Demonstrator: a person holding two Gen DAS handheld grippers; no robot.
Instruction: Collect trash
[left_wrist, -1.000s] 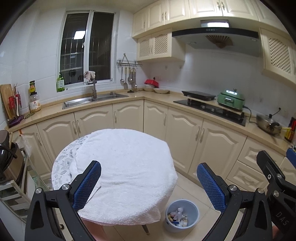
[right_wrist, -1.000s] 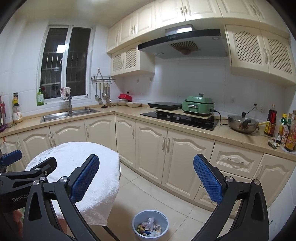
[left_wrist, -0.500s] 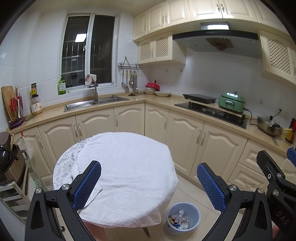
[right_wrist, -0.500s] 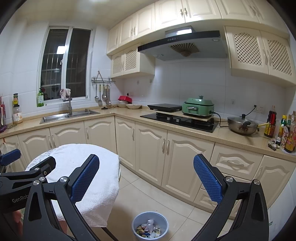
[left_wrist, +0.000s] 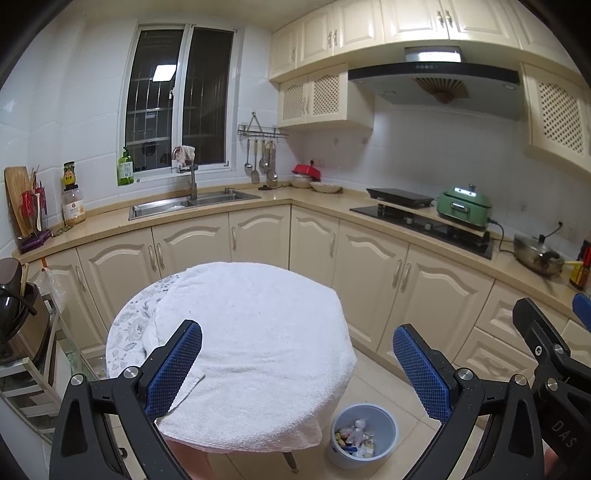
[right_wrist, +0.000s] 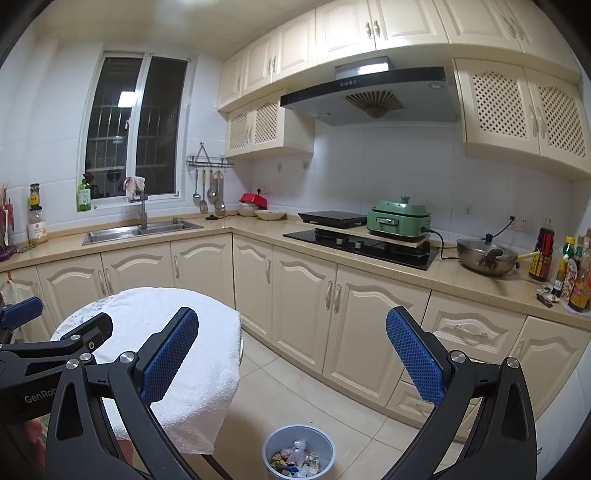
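A towel (left_wrist: 255, 332) lay over the round table (left_wrist: 127, 325); the bin (left_wrist: 364, 435) (holding trash (left_wrist: 354, 437)) stood on the floor right of it, before the cabinets (left_wrist: 369, 266).

White towel (left_wrist: 255, 332) over grey leaf-print tablecloth (left_wrist: 127, 328); pale blue bin (right_wrist: 298, 456), multicoloured wrappers (right_wrist: 293, 459); cream cabinets (right_wrist: 306, 295); green cooker (right_wrist: 399, 219); blue mesh-textured pads (left_wrist: 173, 369).

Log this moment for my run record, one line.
left gripper: open, empty | right gripper: open, empty | towel-covered table: bare | bin: holds trash

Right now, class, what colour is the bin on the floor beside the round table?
Pale blue-grey. The trash bin shows best in the right wrist view.
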